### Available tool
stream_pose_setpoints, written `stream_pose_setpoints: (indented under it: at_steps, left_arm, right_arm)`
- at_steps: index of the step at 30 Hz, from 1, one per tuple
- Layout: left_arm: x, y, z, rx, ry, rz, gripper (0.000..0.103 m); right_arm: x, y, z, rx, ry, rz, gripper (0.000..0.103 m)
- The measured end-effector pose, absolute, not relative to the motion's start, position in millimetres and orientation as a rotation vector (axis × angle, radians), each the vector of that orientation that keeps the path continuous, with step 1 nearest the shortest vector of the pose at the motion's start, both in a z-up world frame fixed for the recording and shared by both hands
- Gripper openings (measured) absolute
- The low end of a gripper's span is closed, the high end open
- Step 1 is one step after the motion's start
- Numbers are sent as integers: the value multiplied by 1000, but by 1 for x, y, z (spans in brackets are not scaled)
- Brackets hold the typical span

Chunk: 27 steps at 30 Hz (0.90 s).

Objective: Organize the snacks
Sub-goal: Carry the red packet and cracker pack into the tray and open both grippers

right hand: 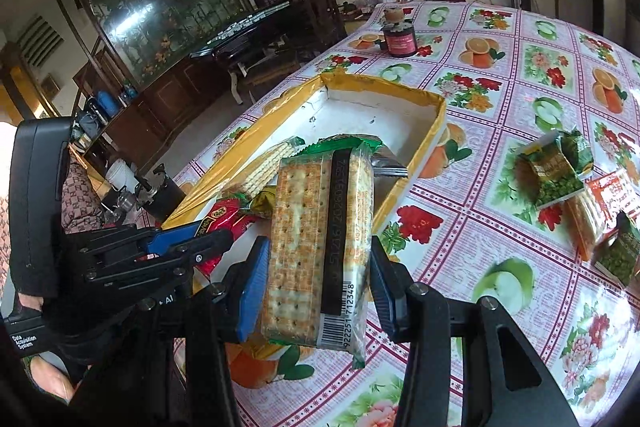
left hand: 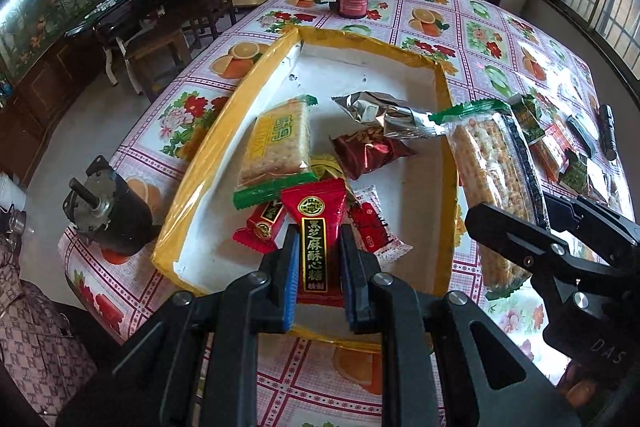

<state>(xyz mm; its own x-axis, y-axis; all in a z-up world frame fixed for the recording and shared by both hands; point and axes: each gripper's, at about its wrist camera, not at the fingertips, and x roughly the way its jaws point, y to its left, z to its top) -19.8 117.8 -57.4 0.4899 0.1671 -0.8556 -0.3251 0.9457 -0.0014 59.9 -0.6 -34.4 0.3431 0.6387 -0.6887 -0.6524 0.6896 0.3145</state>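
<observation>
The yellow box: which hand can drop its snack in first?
Probably left. The left gripper already holds its red candy packet above the yellow box. The right gripper's cracker pack hangs over the box's near corner, partly outside.

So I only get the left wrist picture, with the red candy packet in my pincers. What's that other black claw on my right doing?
Observer: The right gripper is clamped on a cracker pack, with a blue pad pressing each long edge.
Operator: Which side of the pack is up?
Observer: The back. A barcode and a dark seam strip face the right wrist camera.
Operator: And those green packets further right, what are they?
Observer: Pea snacks. The green packets picture green peas on the front, and they lie on the tablecloth outside the yellow-rimmed box.
</observation>
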Motion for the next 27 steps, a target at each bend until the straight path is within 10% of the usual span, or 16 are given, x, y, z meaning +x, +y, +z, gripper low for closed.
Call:
stream_pose_setpoints:
  at_steps: [27]
  left_arm:
    - [-10,150,-71,-195,1045,343,20]
  right_arm:
    - [80,48,-54,-56,941,886,47]
